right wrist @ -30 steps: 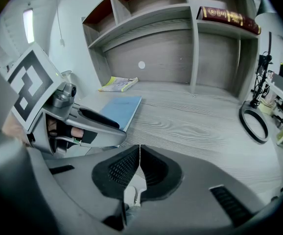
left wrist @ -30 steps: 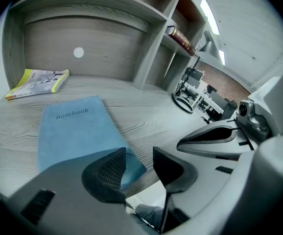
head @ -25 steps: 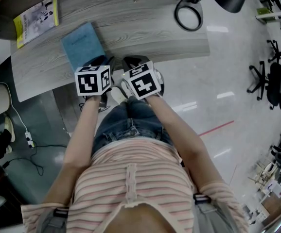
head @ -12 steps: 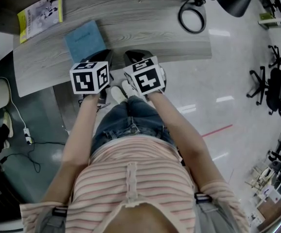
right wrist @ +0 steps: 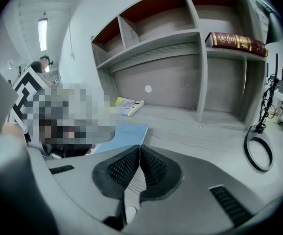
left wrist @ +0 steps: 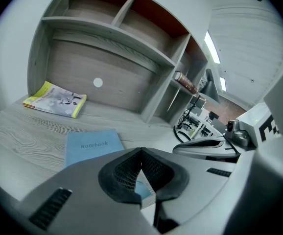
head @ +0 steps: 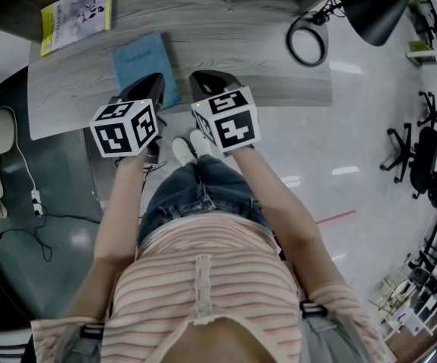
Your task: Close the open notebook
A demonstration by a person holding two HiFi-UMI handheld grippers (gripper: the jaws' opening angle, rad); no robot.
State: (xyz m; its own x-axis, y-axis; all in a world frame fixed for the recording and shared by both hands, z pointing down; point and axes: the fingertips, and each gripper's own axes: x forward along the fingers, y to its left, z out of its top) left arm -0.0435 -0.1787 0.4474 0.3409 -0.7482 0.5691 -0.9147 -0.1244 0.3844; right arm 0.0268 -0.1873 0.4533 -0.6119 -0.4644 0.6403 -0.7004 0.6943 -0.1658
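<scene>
Notebook (head: 141, 60), blue and closed, lying flat on the grey desk (head: 233, 44) ahead of us. Only the left gripper view lets us read "Notebook" on its cover; only the right gripper view shows a red book (right wrist: 234, 40) on the shelf (right wrist: 229, 53). Left gripper (left wrist: 141, 152) and right gripper (right wrist: 139, 148) have fingers pressed together, empty.

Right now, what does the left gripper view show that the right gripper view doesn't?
Left gripper view only: the word "Notebook" readable on the blue notebook cover, and the right gripper alongside. Right gripper view only: the left gripper's marker cube at the left edge. Both: the notebook lying closed on the desk, the yellow-edged magazine, the red book on the shelf, and each view's own jaws shut with nothing between them.
</scene>
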